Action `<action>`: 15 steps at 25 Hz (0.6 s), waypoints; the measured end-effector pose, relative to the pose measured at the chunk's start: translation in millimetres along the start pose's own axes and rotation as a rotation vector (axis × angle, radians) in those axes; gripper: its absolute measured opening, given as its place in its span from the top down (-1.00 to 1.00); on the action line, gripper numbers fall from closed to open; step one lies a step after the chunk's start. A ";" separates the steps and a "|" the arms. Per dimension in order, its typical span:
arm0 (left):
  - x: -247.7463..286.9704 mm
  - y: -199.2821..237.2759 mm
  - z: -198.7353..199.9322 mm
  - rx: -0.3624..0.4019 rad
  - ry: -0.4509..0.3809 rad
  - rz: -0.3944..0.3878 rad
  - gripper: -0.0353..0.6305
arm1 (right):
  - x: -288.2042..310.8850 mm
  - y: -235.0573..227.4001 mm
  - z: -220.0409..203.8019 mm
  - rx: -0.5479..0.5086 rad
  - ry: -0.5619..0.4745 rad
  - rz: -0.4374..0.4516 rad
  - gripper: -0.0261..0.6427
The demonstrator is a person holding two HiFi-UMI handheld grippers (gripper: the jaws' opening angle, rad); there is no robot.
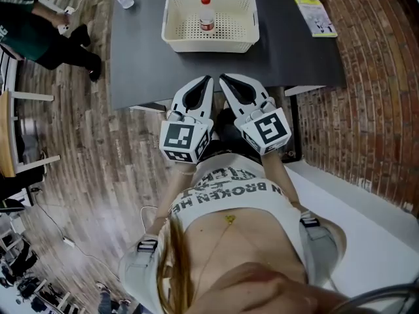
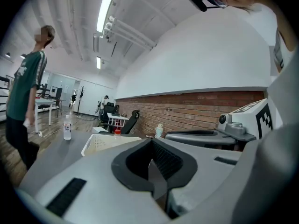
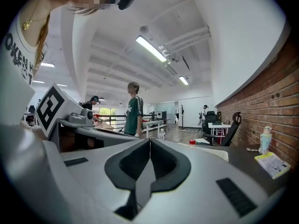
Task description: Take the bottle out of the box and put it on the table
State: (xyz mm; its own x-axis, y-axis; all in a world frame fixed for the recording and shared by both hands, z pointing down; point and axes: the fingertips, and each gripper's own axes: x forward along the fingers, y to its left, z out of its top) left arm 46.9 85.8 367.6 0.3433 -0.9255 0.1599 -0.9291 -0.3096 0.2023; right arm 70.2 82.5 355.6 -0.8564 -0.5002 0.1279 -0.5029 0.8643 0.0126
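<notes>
Left tongs (image 1: pixel 207 81) and right tongs (image 1: pixel 224 80) are both closed and empty, side by side at the worktop (image 1: pixel 294 51) edge, probably ready to reach. The bottle (image 1: pixel 207 15) stands upright in the box (image 1: pixel 211 44).

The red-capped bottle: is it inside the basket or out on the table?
Inside: the bottle stands upright between the walls of the white basket.

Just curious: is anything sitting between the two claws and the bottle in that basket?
Head view: only bare table and the near wall of the basket separate left claw and right claw from the bottle.
</notes>
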 end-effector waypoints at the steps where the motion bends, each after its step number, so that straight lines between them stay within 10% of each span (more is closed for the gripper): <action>1: 4.8 3.9 2.6 0.000 -0.001 0.004 0.88 | 5.1 -4.2 1.3 0.001 -0.002 0.005 0.89; 15: 83.1 34.0 30.8 0.013 0.004 0.025 0.88 | 52.4 -79.5 16.1 0.008 -0.014 0.022 0.89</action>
State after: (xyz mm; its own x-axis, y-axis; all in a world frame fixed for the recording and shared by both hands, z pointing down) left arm 39.7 -8.4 358.0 0.3202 -0.9321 0.1691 -0.9392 -0.2889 0.1856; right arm 63.5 -13.3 345.3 -0.8688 -0.4818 0.1142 -0.4847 0.8747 0.0024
